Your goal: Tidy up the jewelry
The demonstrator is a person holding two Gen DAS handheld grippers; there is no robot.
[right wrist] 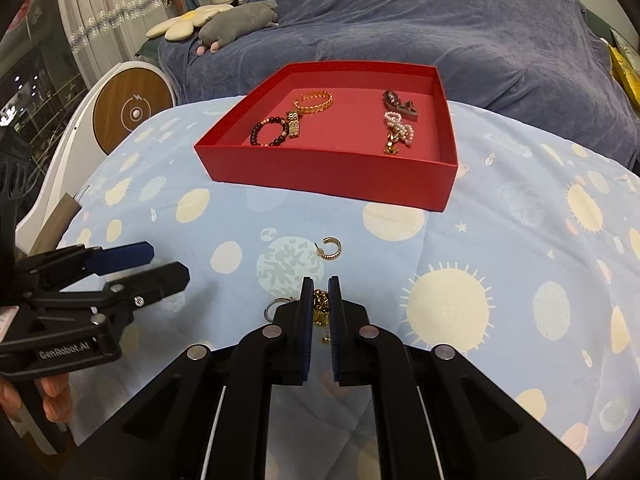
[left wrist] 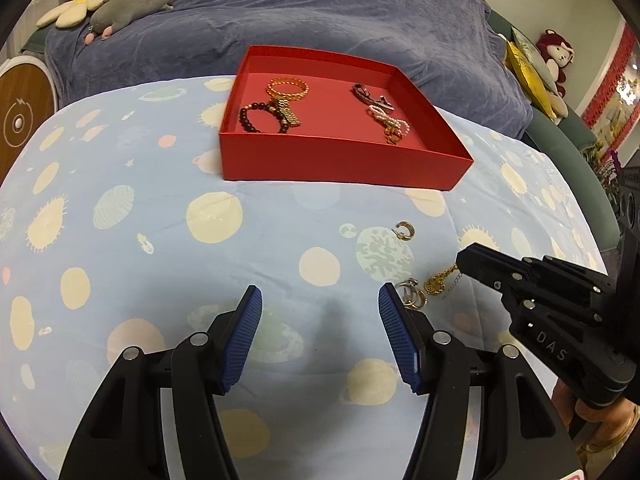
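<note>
With the right gripper (right wrist: 320,302) pressed together on a gold chain piece (right wrist: 320,307), we read the step in hand as the pickup of one of the loose items. Our left gripper (left wrist: 320,300) hangs spread over the patterned bedspread (left wrist: 120,240), holding nothing. A silver ring cluster (left wrist: 412,294) lies beside its right finger, and a gold hoop earring (right wrist: 330,249) sits nearer the red box (right wrist: 328,178), which rests toward the bedspread's far edge. Inside the box we see a gold bangle (right wrist: 314,102), a dark bead bracelet (right wrist: 269,132) and a pearl piece (right wrist: 398,126). Next, we judge, the chain must be lifted clear of the ring cluster without snagging, carried over the near wall and released inside. The dangling tail may catch.
</note>
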